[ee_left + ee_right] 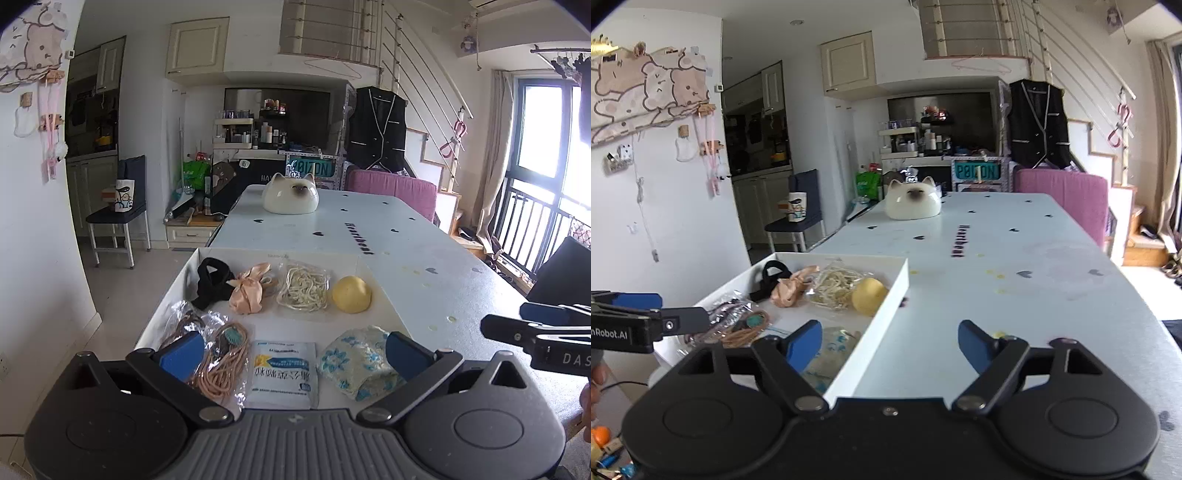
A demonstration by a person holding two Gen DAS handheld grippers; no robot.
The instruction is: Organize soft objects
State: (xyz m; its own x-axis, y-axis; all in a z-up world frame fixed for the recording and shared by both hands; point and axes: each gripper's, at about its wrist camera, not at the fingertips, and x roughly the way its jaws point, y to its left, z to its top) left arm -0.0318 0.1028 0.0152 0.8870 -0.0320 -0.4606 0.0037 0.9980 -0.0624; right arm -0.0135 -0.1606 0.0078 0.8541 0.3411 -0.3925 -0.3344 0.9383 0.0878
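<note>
On the bench (424,258), the tray (192,269) holds two rows: strap (210,282), ribbon (249,291), noodle bag (303,288), ball (351,294) behind; cord bag (218,354), packet (282,373), pouch (356,356) in front. Cat figure (290,195) sits far behind.

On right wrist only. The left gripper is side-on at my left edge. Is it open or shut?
Observer: Open. The left wrist view shows the left gripper with its jaws wide and nothing pinched.
Operator: What's lying under it? My view of the near end of the tray is blocked.
Observer: A white packet with blue print lies flat there, between the bagged pink cord and the floral pouch.
</note>
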